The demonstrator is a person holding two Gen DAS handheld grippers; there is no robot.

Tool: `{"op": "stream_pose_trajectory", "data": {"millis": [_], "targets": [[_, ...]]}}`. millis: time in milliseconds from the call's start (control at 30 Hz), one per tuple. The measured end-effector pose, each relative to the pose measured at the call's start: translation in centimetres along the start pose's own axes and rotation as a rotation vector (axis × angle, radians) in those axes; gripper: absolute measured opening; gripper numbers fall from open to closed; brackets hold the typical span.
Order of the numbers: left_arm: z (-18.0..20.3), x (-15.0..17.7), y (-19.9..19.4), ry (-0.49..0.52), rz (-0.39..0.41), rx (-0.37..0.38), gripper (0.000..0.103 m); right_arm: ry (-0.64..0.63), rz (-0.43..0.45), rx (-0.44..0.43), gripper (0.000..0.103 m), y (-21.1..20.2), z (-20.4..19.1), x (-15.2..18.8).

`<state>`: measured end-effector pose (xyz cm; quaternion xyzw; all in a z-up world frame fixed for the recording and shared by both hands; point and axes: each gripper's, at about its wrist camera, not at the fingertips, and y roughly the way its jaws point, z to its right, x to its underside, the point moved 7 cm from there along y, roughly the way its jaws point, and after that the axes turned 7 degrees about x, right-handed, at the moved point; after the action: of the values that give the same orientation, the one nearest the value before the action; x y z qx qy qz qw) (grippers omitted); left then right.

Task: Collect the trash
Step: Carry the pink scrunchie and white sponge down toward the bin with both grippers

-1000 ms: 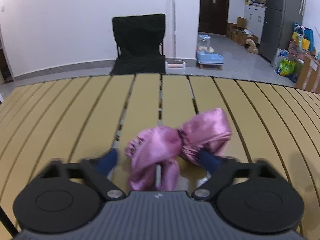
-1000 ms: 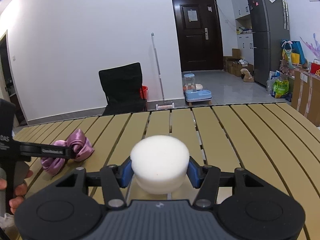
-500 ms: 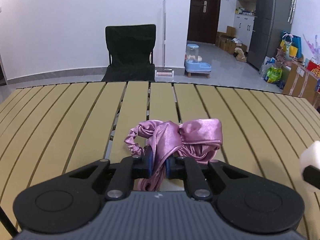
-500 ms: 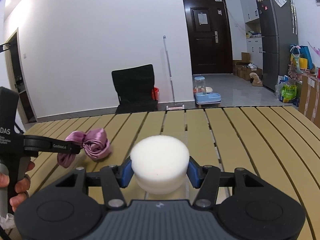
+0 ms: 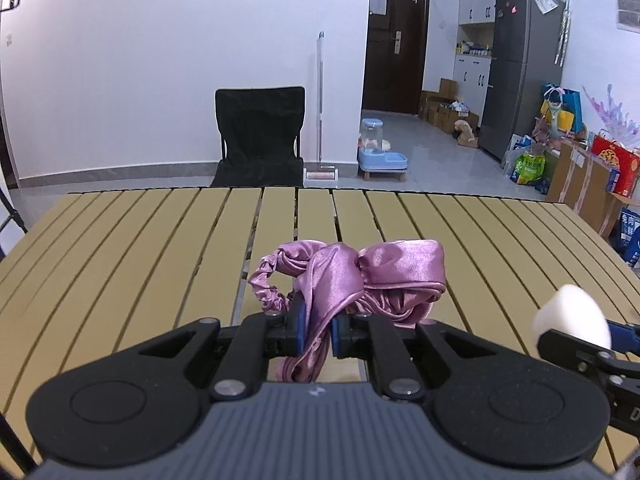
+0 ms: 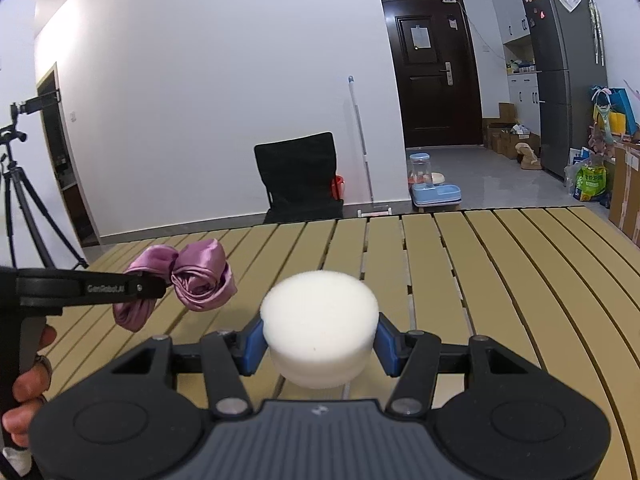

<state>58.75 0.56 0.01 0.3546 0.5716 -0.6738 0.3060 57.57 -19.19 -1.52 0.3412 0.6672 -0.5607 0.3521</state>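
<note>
Slatted yellow-tan table (image 5: pixel 160 264) fills the foreground in both wrist views, boards running away toward a white wall. Behind its far edge stands a black folding chair (image 5: pixel 259 136), with a dark door (image 6: pixel 436 76) and a grey fridge (image 6: pixel 568 72) further right across the tiled floor, and a blue pet feeder (image 6: pixel 434 188) on the floor between chair and fridge. A tripod (image 6: pixel 16 184) stands at the left edge of the right wrist view. Left gripper (image 5: pixel 319 330): jaws nearly together, blue pads pinching a fold of the purple satin bow scrunchie (image 5: pixel 352 276); seen from the right wrist camera the scrunchie hangs off the gripper tip clear of the table top, its loops drooping below the black finger. A hand (image 6: pixel 28 380) wraps the left gripper's handle at the lower left of that view. Right gripper (image 6: pixel 320 346): jaws part-way apart, blue pads pressed against both sides of a white round foam puff (image 6: pixel 320 320), which sits upright between them, flat face up. In the left wrist view the puff shows at the right edge, beside the scrunchie and not touching it
</note>
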Motion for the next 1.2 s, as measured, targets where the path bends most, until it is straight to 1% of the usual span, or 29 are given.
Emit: {"op": "stream_pose_trajectory", "data": {"millis": [333, 633, 867, 1200], "targets": [[1.1, 3.4, -8.9, -0.02, 0.031, 0.004, 0.012, -0.016, -0.012, -0.024, 0.054, -7.7, -2.0, 3.0], [2.2, 8.3, -15.9, -0.038, 0.044, 0.029, 0.012, -0.042, -0.033, -0.047, 0.054, -13.3, -3.5, 6.8], [2.5, 12.8, -19.1, -0.049, 0.037, 0.032, 0.012, -0.058, -0.059, -0.061, 0.054, -16.9, -4.3, 11.3], [2.6, 20.1, -22.1, -0.065, -0.011, 0.039, 0.012, -0.07, -0.127, -0.062, 0.054, -19.1, -4.7, 17.3]]}}
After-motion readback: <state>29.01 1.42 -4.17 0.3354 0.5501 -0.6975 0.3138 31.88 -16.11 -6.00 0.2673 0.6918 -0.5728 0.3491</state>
